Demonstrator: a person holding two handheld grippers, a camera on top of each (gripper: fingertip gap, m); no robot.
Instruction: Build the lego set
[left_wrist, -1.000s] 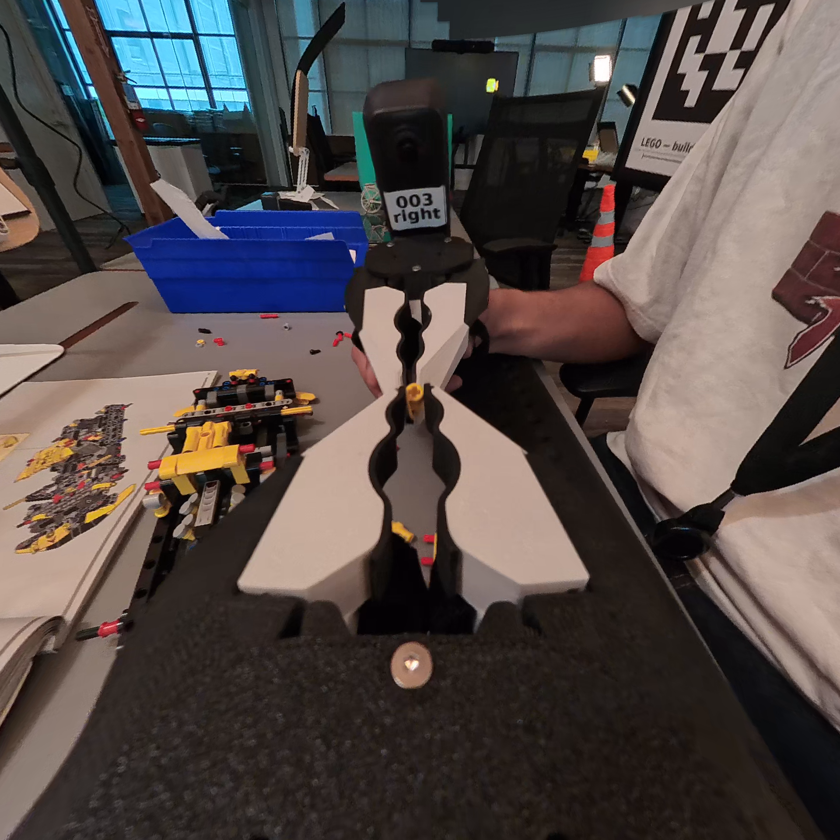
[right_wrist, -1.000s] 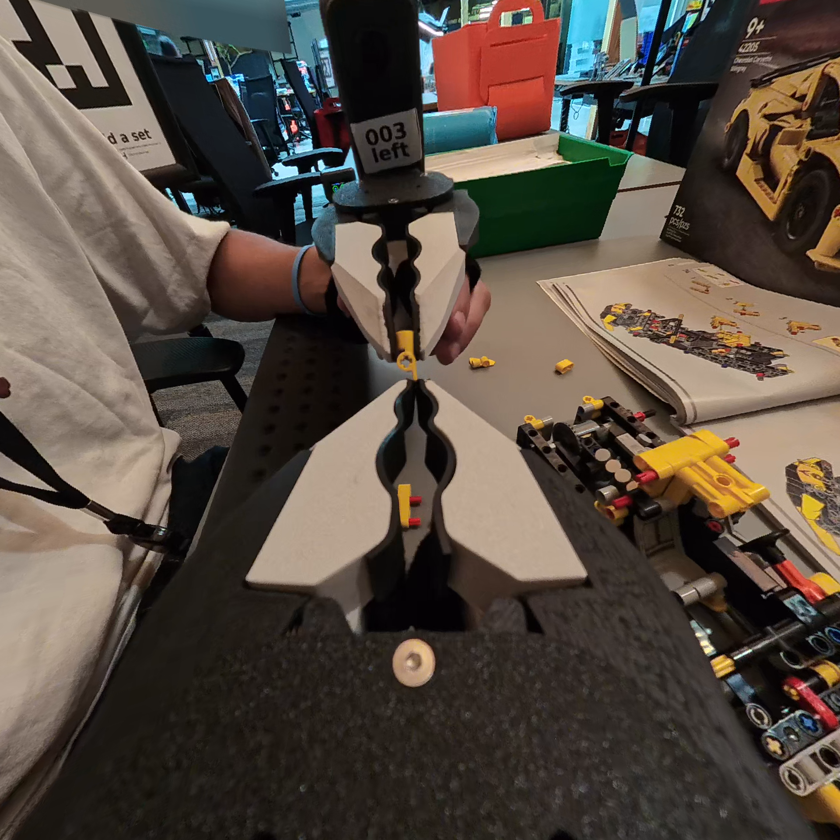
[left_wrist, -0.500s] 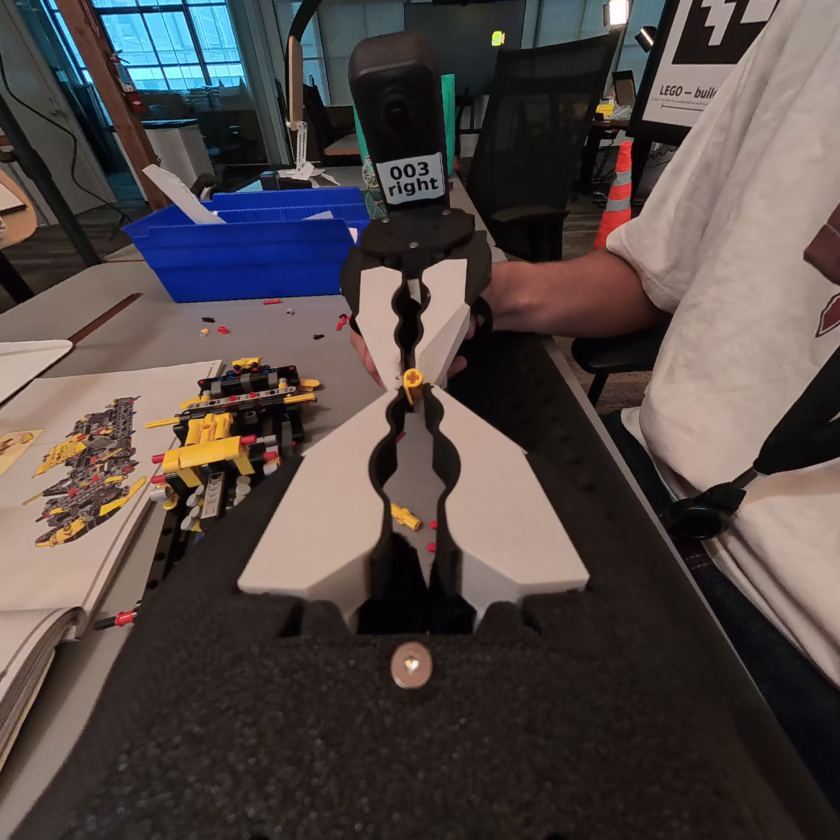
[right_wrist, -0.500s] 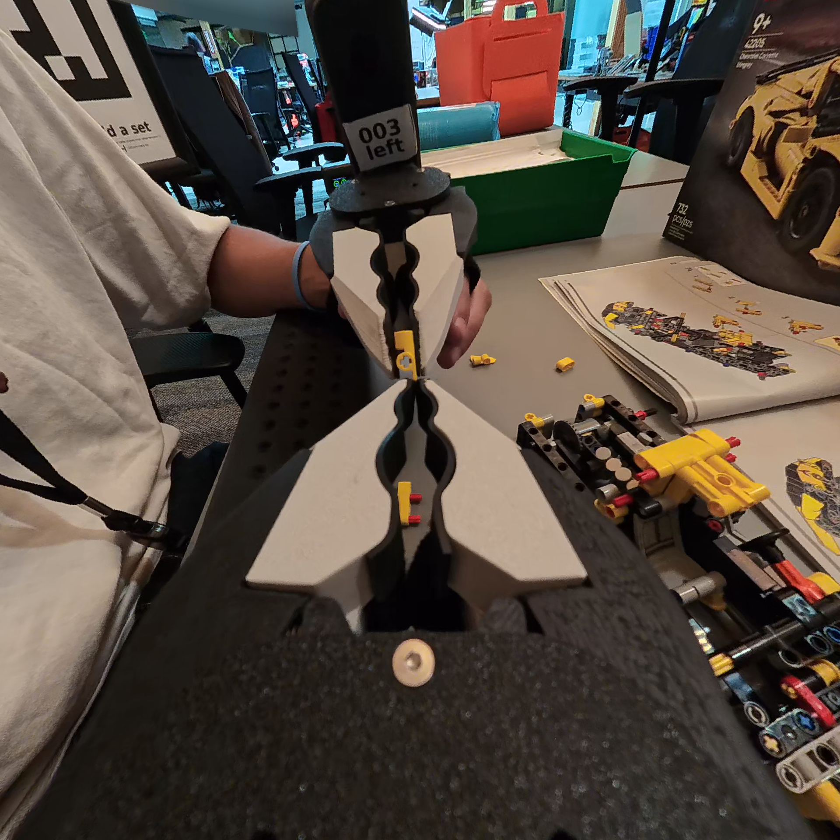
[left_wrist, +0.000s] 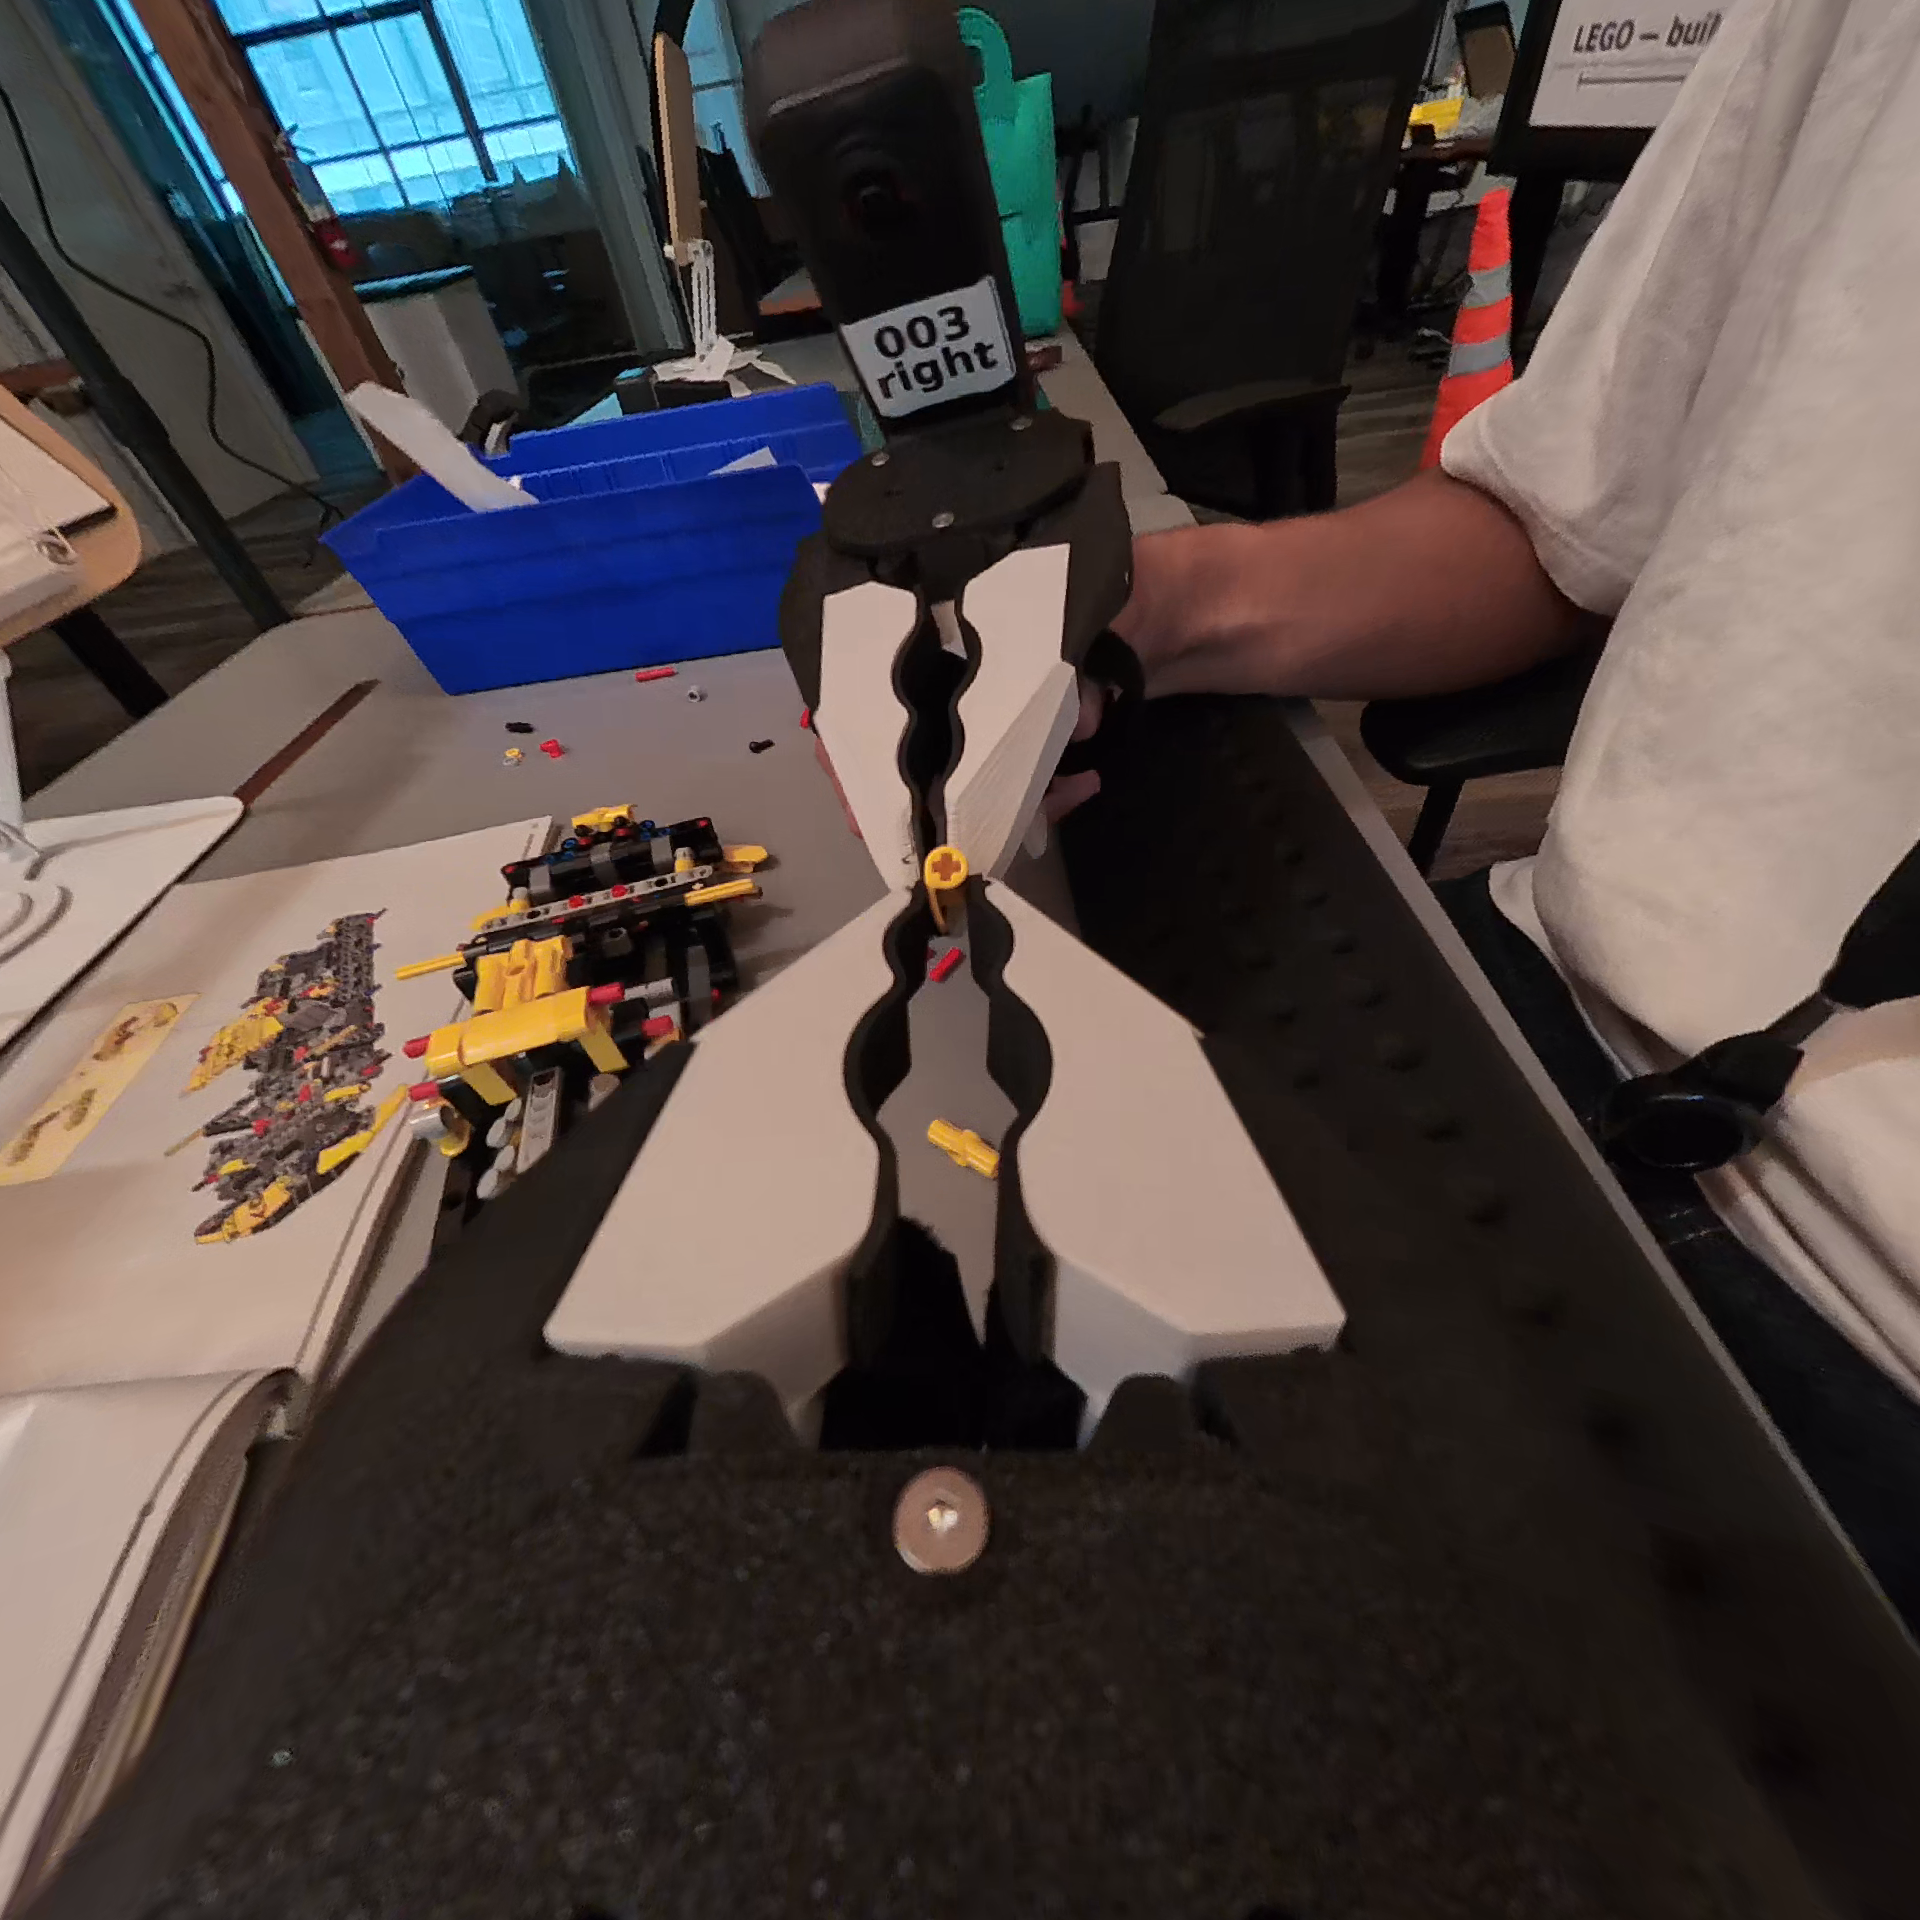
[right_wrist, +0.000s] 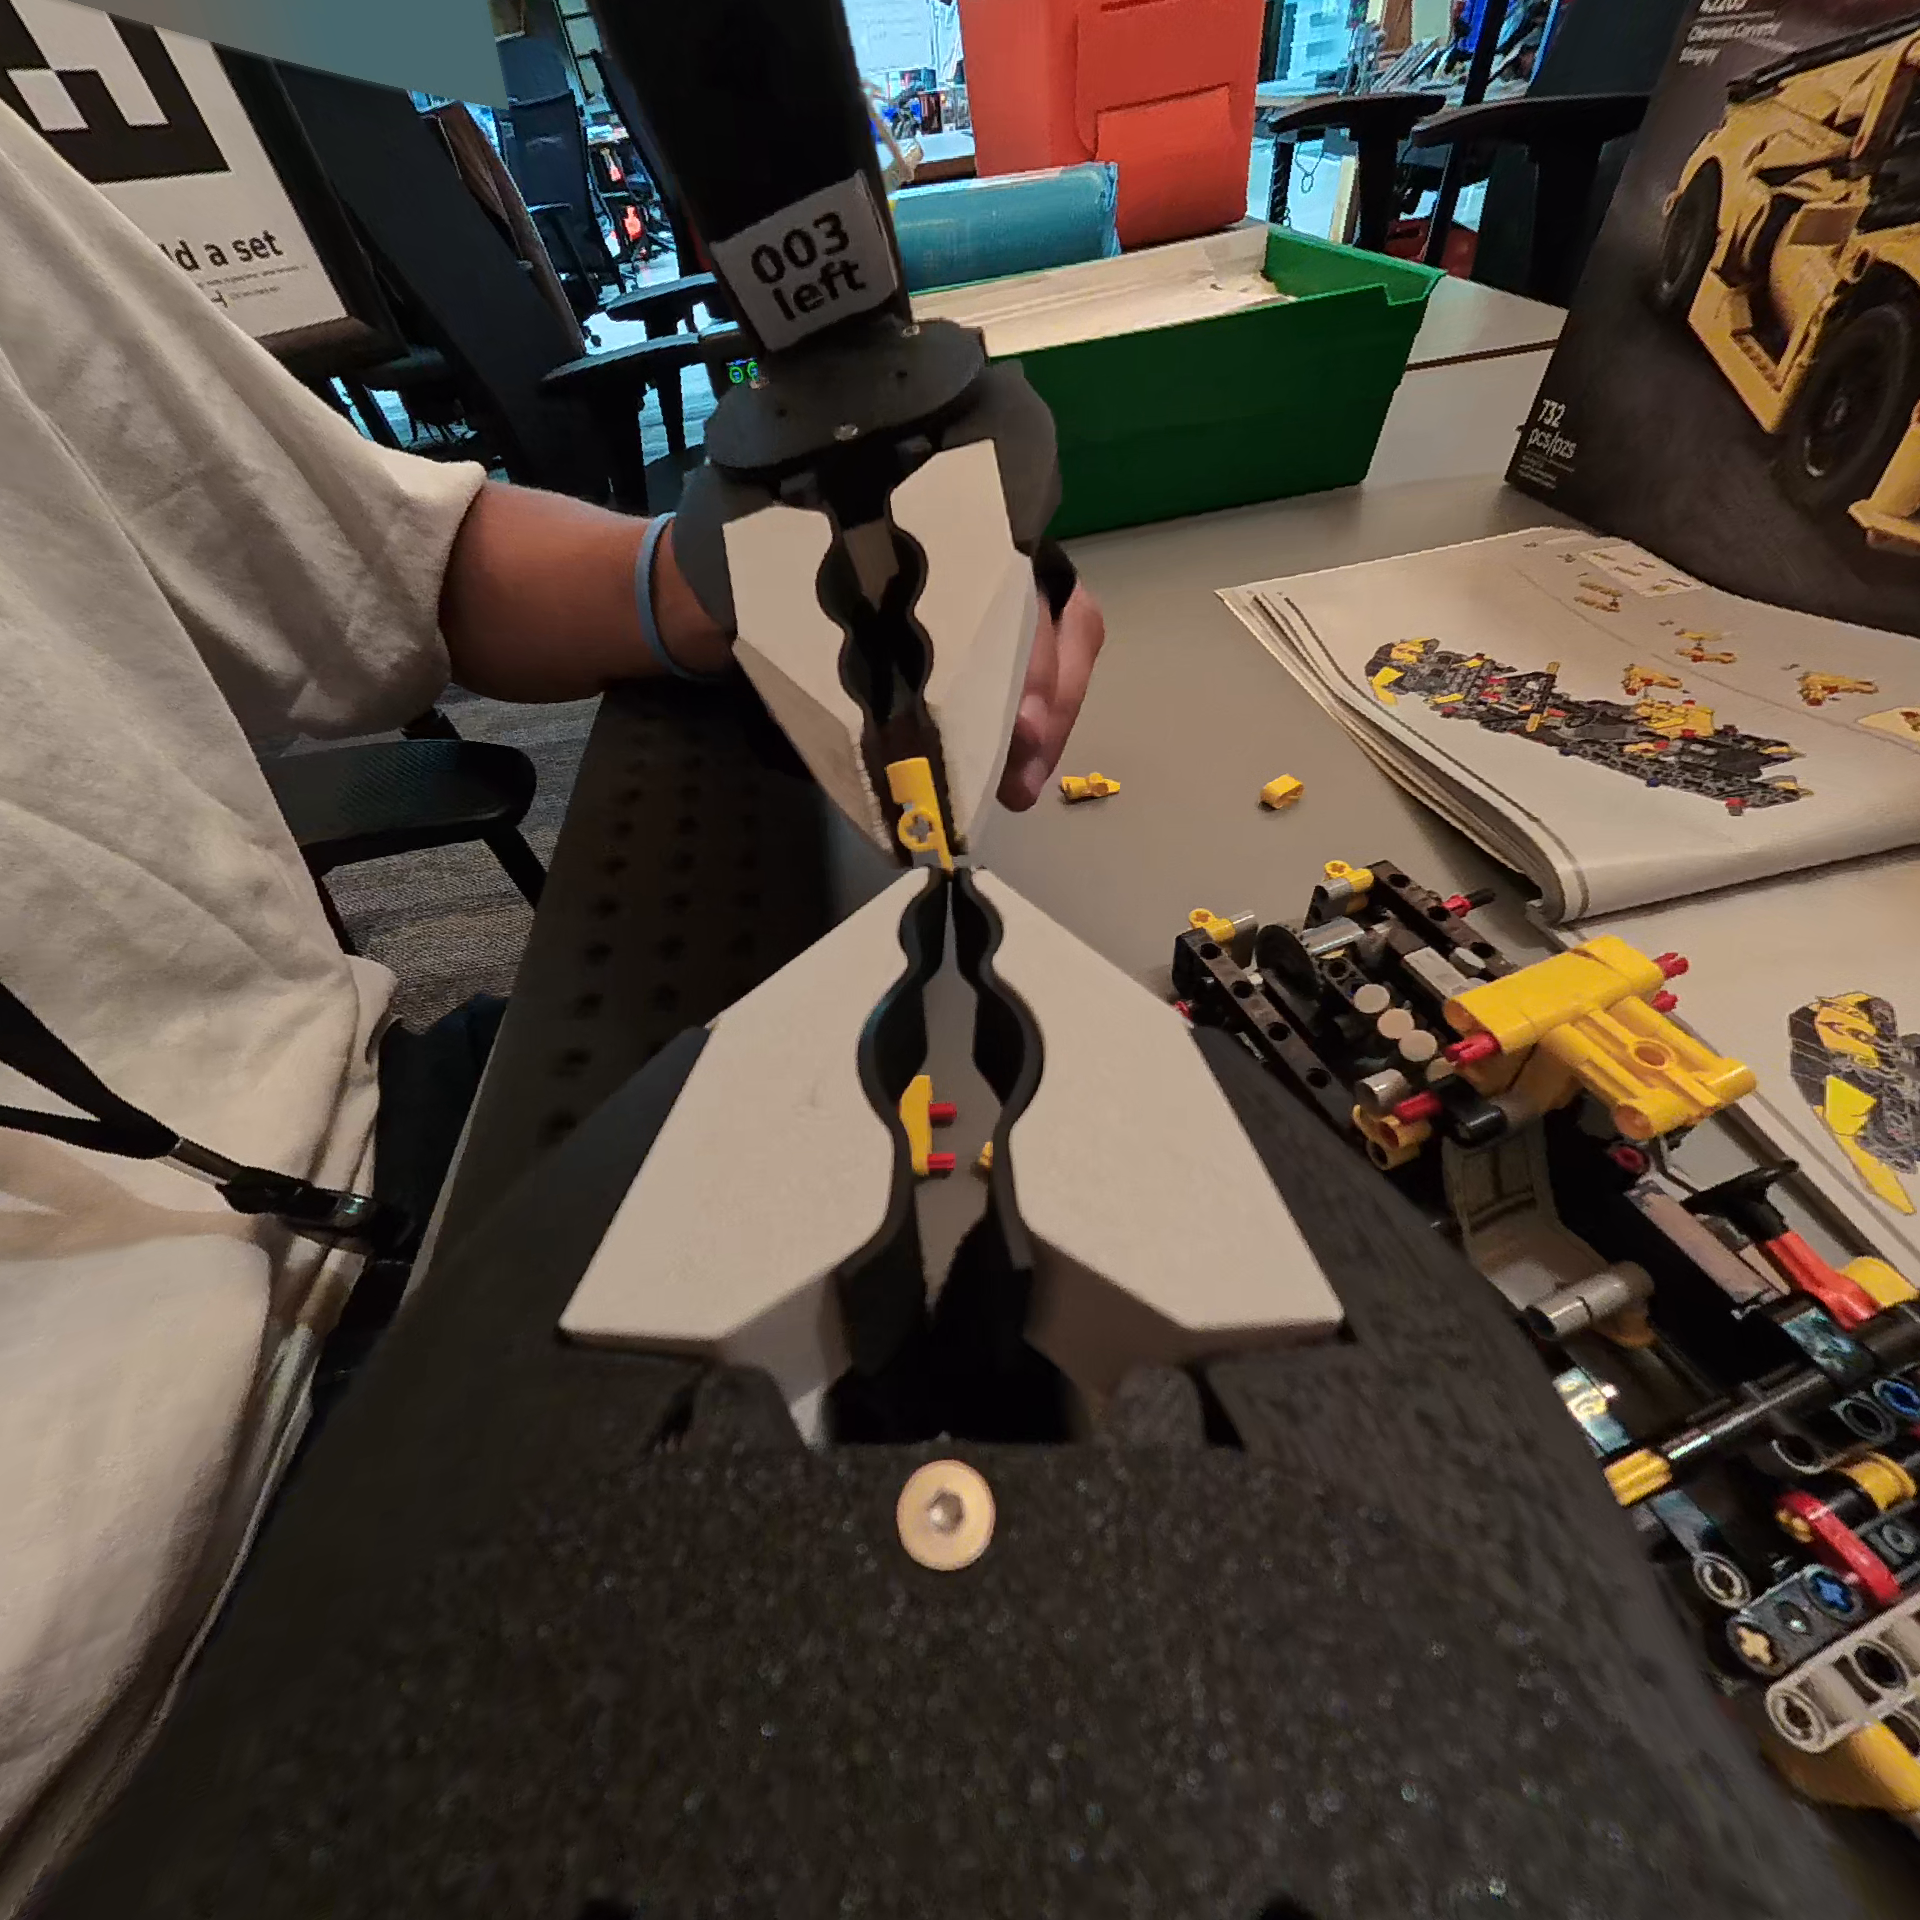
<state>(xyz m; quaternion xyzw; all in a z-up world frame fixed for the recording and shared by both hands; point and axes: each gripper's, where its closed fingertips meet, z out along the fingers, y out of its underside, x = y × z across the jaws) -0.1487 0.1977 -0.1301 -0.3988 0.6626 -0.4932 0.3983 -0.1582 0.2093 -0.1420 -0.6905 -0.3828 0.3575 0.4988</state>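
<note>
- Clamped on a small yellow lego connector with a cross-shaped hole (left_wrist: 943, 871): left gripper (left_wrist: 940, 906), tips pinched, held in the air above the grey table (left_wrist: 644, 769).
- Tip to tip with it: right gripper (right_wrist: 951, 883), fingers drawn together at the ends; hard to tell whether also pinching the connector's lower end (hidden where the tips meet).
- Glimpsed only through the gaps between fingers: a yellow lego piece with two red pins (right_wrist: 920, 1132), a short yellow pin (left_wrist: 961, 1143) and a red pin (left_wrist: 943, 966), all lying on the table.
- Mostly covered by black foam in both wrist views: near part of the table and the black perforated board (left_wrist: 1299, 935).
- Beside the grippers: partly built black-and-yellow lego model (left_wrist: 582, 966), cut off at the frame edge in the right wrist view.
- Next to the model: open instruction booklet (left_wrist: 208, 1039), pages too small to make out.
- Loose near the left hand: two small yellow lego bits (right_wrist: 1089, 787) (right_wrist: 1281, 792).
- Farther back: blue plastic bin (left_wrist: 592, 561), green plastic bin (right_wrist: 1216, 416), dark box printed with a yellow car (right_wrist: 1766, 260).
</note>
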